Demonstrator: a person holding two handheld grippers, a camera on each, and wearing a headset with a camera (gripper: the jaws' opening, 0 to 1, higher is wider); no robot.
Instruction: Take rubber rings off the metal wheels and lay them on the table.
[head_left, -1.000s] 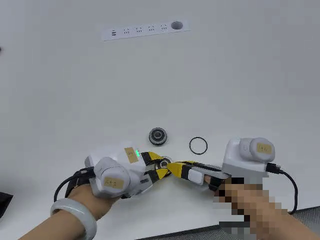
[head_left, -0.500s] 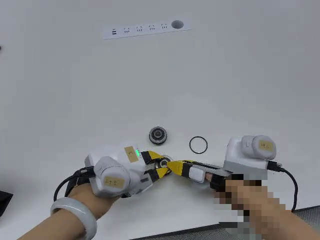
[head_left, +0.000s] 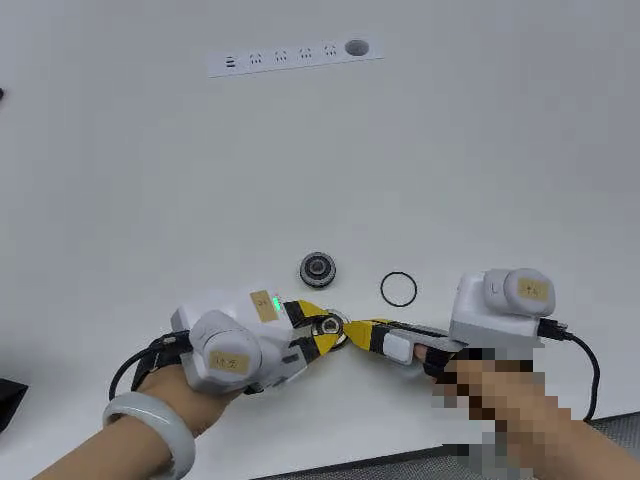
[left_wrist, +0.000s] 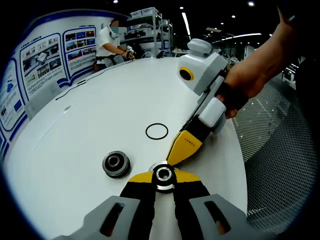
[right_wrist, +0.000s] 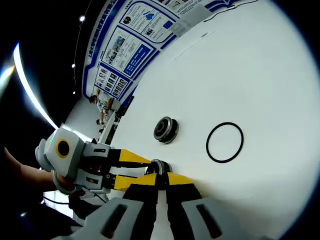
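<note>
The wheel in hand (left_wrist: 164, 176) sat low over the near edge of the desk (head_left: 130, 200), and your left gripper (head_left: 314, 333) had it pinched between its yellow jaws, one on either side. Your right gripper (head_left: 352, 334) came in from the right with its jaws pressed together, tips touching that wheel's rim. Whether they had caught the rubber band on it, the views did not show clearly enough to tell.

Just beyond, further from the near edge, a second wheel (head_left: 318, 268) lay flat on the desk, apart from both tools, with a dark outer band that looked like its ring, in place. To its right a bare rubber ring (head_left: 398, 289) lay flat on the desk, touching nothing. A power strip (head_left: 290, 57) lay well away, towards the far edge.

By the look of it, you were at the peeling step on the gripped wheel, with one ring already down and the second wheel yet to be done. The next move would call for a firm bite on the band alone, then a pull away from the left gripper while that hand kept the wheel from turning or slipping. If the right tips had only metal under them, you would need to part them and go in again at the rubber.
</note>
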